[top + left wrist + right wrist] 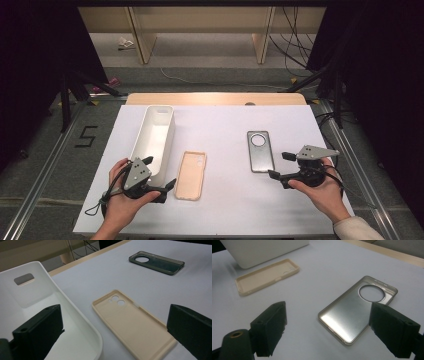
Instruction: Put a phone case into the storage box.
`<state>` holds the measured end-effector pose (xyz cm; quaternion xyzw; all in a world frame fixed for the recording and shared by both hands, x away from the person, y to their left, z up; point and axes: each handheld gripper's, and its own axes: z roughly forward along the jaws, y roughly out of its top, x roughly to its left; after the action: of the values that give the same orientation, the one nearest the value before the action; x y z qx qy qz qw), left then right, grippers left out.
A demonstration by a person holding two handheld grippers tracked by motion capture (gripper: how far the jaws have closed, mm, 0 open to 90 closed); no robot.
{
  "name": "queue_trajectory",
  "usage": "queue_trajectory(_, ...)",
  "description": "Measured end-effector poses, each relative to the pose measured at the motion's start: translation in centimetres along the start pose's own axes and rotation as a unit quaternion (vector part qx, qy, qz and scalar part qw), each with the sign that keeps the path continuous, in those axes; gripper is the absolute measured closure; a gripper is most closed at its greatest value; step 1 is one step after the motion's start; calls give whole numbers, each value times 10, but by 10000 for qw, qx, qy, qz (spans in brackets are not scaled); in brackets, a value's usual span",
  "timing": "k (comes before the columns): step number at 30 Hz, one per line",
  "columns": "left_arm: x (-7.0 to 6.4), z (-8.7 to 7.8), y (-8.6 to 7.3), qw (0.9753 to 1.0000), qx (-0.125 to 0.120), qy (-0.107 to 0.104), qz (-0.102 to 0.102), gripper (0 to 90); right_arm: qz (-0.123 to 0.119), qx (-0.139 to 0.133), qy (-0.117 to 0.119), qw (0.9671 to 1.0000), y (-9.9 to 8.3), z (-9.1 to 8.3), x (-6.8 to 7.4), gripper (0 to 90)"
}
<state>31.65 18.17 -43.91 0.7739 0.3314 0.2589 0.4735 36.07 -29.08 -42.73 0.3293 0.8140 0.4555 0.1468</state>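
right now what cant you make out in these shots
- White bin: in the left gripper view its near end runs off the bottom edge, and a black jaw covers part of its floor.
- Beige phone case: its near corner in the left gripper view sits behind the other jaw.
- Grey phone case: a jaw overlaps its camera-hole end in the right gripper view.
- Undersides of both cases: against the table in every view.
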Motion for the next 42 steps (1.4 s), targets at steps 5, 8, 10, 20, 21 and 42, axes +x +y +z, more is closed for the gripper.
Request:
queue_trajectory(5, 0, 1, 0, 10000, -2, -1, -27, 1, 5, 9, -8, 10000, 0, 1, -2, 162)
queue_trajectory(8, 0, -1, 0, 10000, -19, -5, -16, 2, 8, 46, -15, 10000, -1, 2, -3, 162)
queue_trajectory(10, 0, 0, 0, 10000, -15, -6, -5, 3, -30, 83, -19, 10000, 0, 2, -3, 162)
queue_trajectory(20, -3, -2, 1, 10000, -41, -30, 39, 8, -812, 750, -225, 9936, 8, 11, -5, 209)
queue_trajectory(21, -4, -2, 1, 10000, -39, -35, 56, 7, -937, 856, -253, 9916, 9, 13, -5, 220)
queue_trajectory(42, -4, -3, 0, 10000, -42, -38, 41, 10, -3293, 3329, -319, 8830, 37, 76, 10, 443)
